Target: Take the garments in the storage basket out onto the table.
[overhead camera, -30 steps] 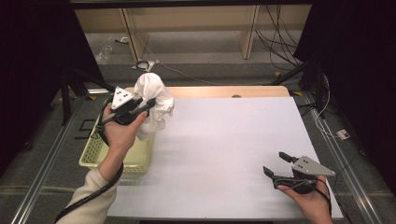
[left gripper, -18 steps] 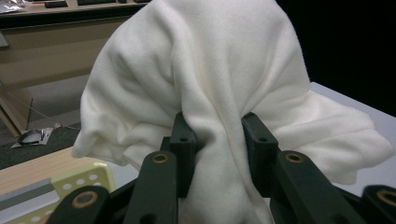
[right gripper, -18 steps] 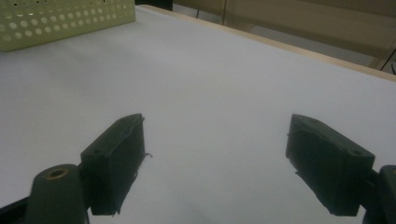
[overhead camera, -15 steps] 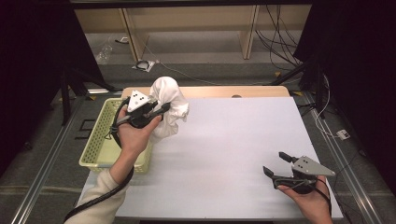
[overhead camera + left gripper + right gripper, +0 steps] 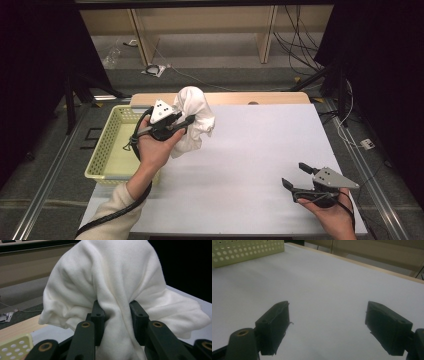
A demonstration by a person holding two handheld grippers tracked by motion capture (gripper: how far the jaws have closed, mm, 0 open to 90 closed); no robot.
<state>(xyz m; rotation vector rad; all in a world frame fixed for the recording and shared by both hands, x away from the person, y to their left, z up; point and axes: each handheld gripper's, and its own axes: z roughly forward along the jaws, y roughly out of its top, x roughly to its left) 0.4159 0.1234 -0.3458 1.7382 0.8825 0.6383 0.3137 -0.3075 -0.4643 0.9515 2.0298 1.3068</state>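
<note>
A bunched white cloth [image 5: 194,117] hangs in the air above the table's left side, just right of the basket. My left gripper [image 5: 187,121] is shut on the white cloth; in the left gripper view a thick fold of the cloth [image 5: 117,285] is pinched between the two black pads, and my left gripper [image 5: 116,317] has the rest draped over and around it. My right gripper [image 5: 294,176] rests low at the table's near right corner, open, with only the bare white table top [image 5: 324,290] between its fingers [image 5: 274,325].
A pale yellow-green perforated basket [image 5: 102,155] stands at the table's left edge; its wall [image 5: 244,251] appears far off in the right gripper view. The white table top [image 5: 260,150] stretches between the hands. Behind the table are a wooden strip [image 5: 270,98], shelving and cables on the floor.
The left hand has carried the white cloth rightward, from over the basket to over the table's left part. The right hand has stayed put.
</note>
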